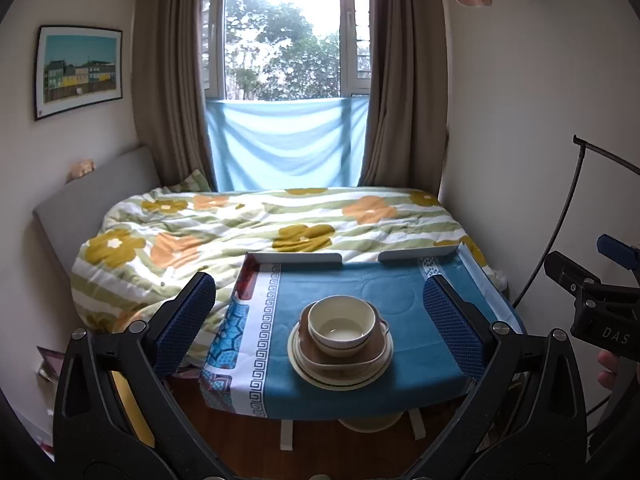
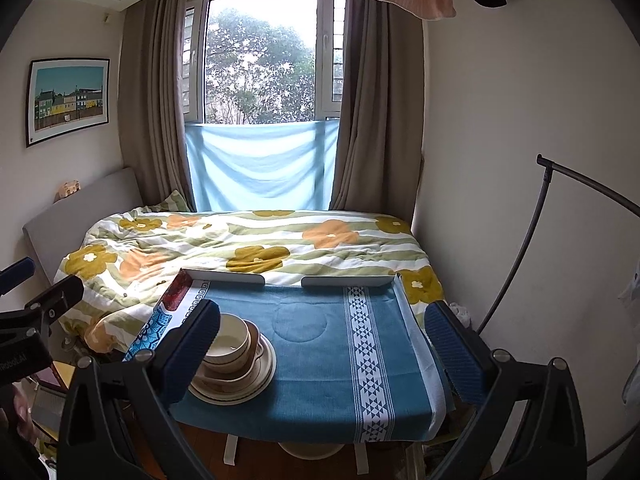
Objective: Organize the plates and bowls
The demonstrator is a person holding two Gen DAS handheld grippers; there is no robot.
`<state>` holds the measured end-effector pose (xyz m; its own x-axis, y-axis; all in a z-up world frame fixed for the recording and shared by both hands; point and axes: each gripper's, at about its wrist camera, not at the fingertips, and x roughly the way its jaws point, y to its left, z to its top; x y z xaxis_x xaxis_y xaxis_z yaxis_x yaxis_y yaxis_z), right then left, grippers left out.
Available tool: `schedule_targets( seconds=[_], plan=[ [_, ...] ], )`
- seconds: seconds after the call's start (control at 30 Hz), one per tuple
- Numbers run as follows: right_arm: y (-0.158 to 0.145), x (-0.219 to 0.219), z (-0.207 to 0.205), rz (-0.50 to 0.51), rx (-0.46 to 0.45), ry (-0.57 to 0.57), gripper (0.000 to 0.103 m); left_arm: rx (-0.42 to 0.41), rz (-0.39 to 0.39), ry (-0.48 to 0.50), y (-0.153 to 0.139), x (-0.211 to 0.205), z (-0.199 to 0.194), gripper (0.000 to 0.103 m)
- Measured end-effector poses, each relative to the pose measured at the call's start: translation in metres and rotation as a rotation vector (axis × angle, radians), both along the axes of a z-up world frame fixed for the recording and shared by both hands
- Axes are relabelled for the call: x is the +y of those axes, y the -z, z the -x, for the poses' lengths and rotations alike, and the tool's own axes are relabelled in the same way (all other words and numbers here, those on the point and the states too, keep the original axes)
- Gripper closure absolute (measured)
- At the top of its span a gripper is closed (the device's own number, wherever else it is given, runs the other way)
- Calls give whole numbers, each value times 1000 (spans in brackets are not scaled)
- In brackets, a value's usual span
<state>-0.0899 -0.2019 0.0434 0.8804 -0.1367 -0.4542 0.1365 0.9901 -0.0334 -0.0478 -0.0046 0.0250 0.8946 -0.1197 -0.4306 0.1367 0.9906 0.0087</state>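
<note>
A stack of dishes stands on the blue-clothed table [image 1: 420, 320]: a cream bowl [image 1: 342, 322] on top, a brown handled dish [image 1: 376, 350] under it, and cream plates [image 1: 304, 368] at the bottom. My left gripper [image 1: 320, 320] is open and empty, held back from the table's near edge, with the stack framed between its fingers. My right gripper [image 2: 322, 344] is open and empty, to the right of the stack [image 2: 236, 364]; its left finger [image 2: 192, 344] hides part of the bowl [image 2: 232, 340].
A bed with a flowered quilt [image 1: 240, 224] lies behind the table, below a curtained window [image 1: 280, 32]. White rails [image 2: 348, 281] edge the table's far side. A black lamp stand [image 2: 532, 232] arcs at the right wall. The wooden floor [image 1: 240, 432] shows below.
</note>
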Motion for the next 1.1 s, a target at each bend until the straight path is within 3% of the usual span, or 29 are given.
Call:
schedule_targets(
  seconds=[1.1],
  plan=[
    [-2, -5, -13, 1, -1, 12, 1, 19, 2, -5, 6, 3, -16, 0]
  ],
)
